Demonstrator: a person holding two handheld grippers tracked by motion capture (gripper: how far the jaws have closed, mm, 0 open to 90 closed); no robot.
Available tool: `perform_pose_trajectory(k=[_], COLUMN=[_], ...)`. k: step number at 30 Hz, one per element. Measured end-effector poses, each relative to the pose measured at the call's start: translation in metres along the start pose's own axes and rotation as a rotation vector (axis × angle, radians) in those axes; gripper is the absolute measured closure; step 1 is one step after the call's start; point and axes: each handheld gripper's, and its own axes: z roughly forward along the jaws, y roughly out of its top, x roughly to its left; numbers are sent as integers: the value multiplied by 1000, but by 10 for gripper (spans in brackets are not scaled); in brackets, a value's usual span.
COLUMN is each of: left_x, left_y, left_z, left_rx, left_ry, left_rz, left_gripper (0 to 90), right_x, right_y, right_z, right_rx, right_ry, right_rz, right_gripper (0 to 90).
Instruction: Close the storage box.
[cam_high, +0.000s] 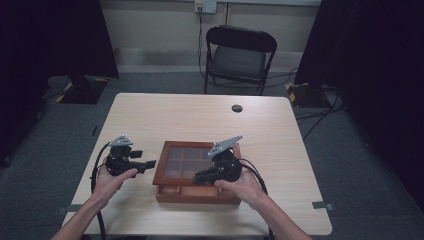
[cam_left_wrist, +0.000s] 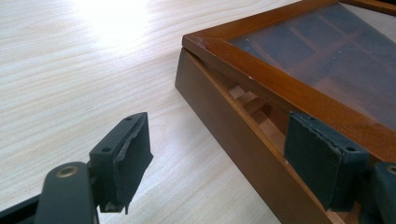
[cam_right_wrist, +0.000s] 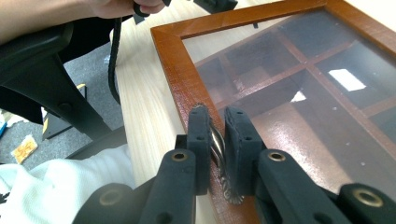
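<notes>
Two tools, one wooden display box, one bench. Your right tool (cam_right_wrist: 217, 140) is clamped on the small twisted metal handle (cam_right_wrist: 219, 156) at the front edge of the glass-paned lid (cam_right_wrist: 299, 93); the pads (cam_right_wrist: 200, 135) pinch it from both sides. Your left tool (cam_left_wrist: 219, 149) stands with its jaws apart and nothing between the pads; one pad (cam_left_wrist: 133, 154) hangs over bare wood, the other lies close against the box's near side wall, and contact there cannot be settled.

Item: wooden box (cam_high: 197, 192), reddish-brown, divided inside into square compartments seen through the pane. It sits on the pale bench (cam_high: 200, 115) toward your edge, between your two hands. In the left gripper view the lid is lifted a little off the base, with a narrow gap along that side showing the partitions within.

Step in hand, by judgement: opening the box, the lid just started upward by its handle. The next move would call for you to swing the right tool up and back along the hinge's arc, keeping the pinch square on the handle so that it does not slip out. The left tool looks placed to steady the base; press it against the side wall if the box begins to slide or tip.

Also present: a black folding chair (cam_high: 240, 55) beyond the bench, and a small dark round fitting (cam_high: 237, 108) near the far edge.
</notes>
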Motion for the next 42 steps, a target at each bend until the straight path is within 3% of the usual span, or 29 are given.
perform_pose_trajectory(k=[19,27,39,42], left_x=[0,0,-1,-1], left_y=[0,0,0,0], left_z=[2,4,5,5], left_rx=[15,26,37,39], left_ry=[0,-1,-3,-3], left_rz=[-6,10,3,4], left_gripper=[226,226,226,226], right_x=[-2,-3,-5,-5], right_y=[-18,-23,-28,-29], right_z=[21,27,33,33], right_rx=[75,109,108,106], right_ry=[4,5,5,10], right_rz=[10,17,17,40], right_gripper=[814,816,815,808])
